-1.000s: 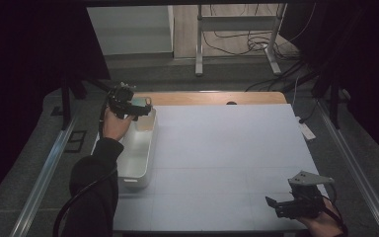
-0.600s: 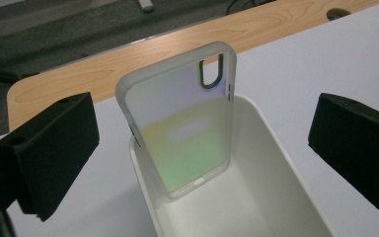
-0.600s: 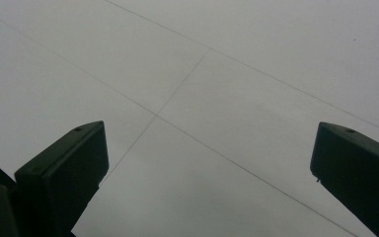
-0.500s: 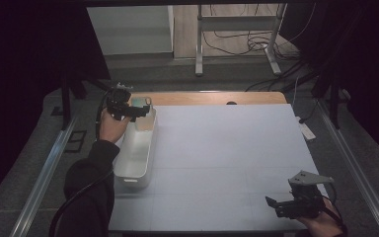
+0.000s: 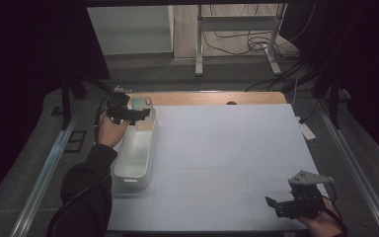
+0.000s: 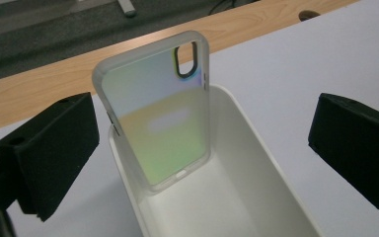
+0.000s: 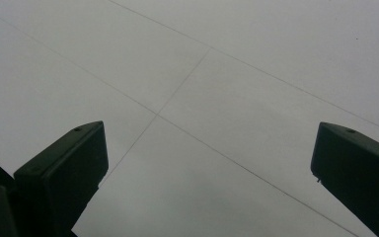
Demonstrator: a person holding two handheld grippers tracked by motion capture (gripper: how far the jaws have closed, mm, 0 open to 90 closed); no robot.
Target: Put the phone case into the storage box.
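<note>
Left gripper view puts the phone case (image 6: 160,111) right between my jaws: an empty shell with an iridescent back that shifts from pale blue to yellow-green, a frosted, rounded bumper around the edge and a dark oval cutout for the camera near its top corner. It stands tilted at the far end of the white bin (image 6: 237,197), its lower edge down inside, its upper part leaning above the rim. I judge it very light, thin and somewhat springy, with a glossy back that could slide under hard pads. The long side edges look like the best place to pinch, since the bumper seems softer and grippier than the back; squeezing flat across the back might bow it. Being propped so loosely, it may topple at a nudge.

My left gripper (image 5: 128,114) hovers over that end of the bin with its jaws spread wide, one either side of the case and touching nothing.

The bin looks like smooth, matte moulded plastic, long and deep with rounded corners, otherwise bare inside. It sits at the left edge of a pale, smooth sheet (image 5: 227,148) ruled with faint lines, laid over a wooden tabletop (image 5: 202,98).

My right gripper (image 5: 296,202) waits at the near right corner, well apart, jaws likewise parted and empty above the sheet.
</note>
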